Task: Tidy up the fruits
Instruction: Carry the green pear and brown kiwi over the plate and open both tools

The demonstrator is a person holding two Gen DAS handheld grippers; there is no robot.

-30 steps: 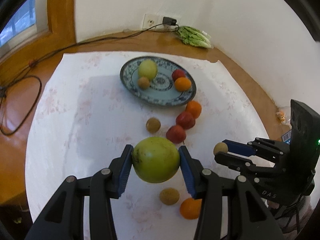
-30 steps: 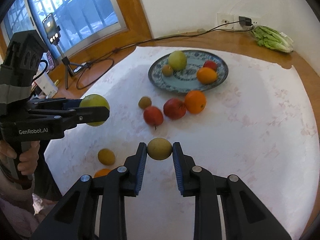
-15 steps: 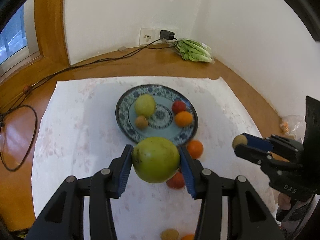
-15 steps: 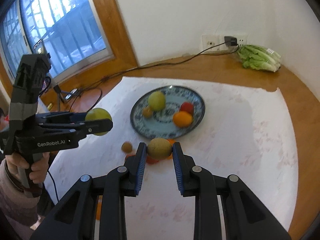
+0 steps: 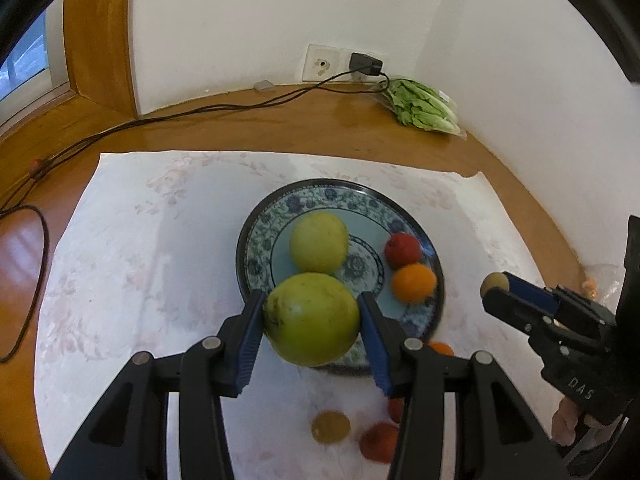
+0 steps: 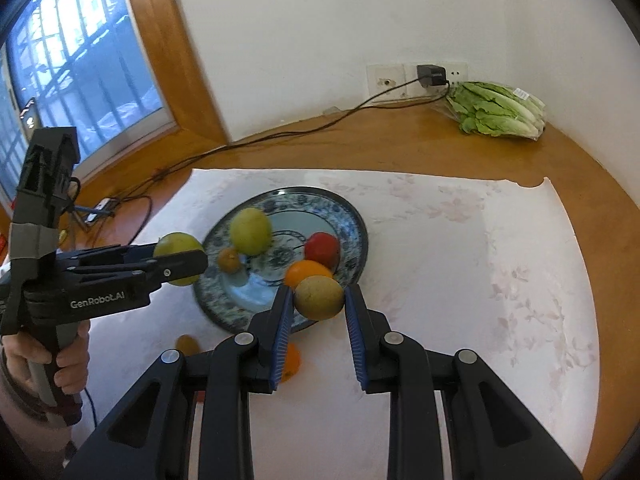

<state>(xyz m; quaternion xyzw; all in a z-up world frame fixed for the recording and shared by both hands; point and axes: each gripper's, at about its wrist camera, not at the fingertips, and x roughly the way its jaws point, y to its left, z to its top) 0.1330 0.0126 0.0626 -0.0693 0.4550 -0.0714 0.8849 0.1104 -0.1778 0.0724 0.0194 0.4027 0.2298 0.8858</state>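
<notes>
Left gripper [image 5: 311, 318] clamped on green apple [image 5: 311, 319], right gripper [image 6: 319, 300] on brown fruit [image 6: 319, 297], both above plate [image 5: 416, 216] holding four fruits. Three visible on cloth [image 5: 160, 240].

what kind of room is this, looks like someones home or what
Most likely a home, perhaps a dining corner: a wooden table with a patterned plate of fruit, a bag of lettuce by a wall socket, and a barred window.

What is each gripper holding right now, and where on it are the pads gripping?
Left gripper: large green fruit, clamped across its widest sides. Right gripper: small yellow-brown fruit, pinched at its two sides.
</notes>
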